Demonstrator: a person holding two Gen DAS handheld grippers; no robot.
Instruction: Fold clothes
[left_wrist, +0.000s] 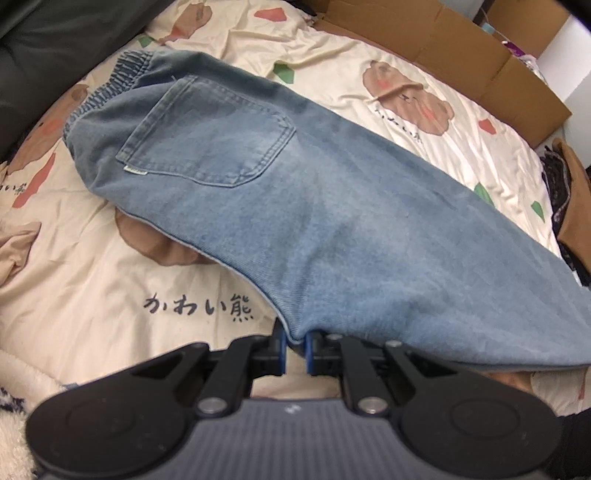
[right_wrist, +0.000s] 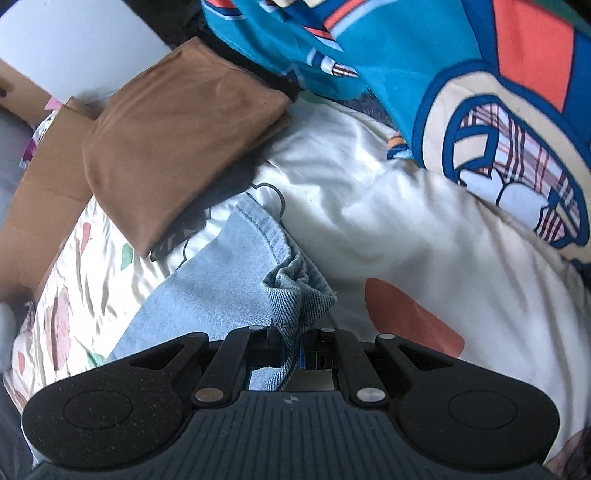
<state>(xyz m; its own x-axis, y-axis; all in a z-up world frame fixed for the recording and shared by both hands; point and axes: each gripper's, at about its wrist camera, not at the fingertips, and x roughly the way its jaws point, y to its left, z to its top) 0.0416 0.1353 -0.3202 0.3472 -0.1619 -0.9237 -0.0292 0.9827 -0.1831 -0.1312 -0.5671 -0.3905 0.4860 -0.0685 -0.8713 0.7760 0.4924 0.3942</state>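
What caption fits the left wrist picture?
Left gripper pinches the edge of light-blue jeans spread over a bear-print sheet.

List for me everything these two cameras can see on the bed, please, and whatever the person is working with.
Light blue denim jeans: one, flat on the sheet, back pocket up.
Cream bear-print bed sheet: one, beneath everything.
Brown folded cloth: one, beside the jeans' hem end.
Teal cartoon-print quilt: one, behind the jeans hem.
Brown cardboard box: one, at the bed's far edge.
Left hand-held gripper: one, black, shut on the jeans' edge.
Right hand-held gripper: one, black, shut on the jeans' hem.
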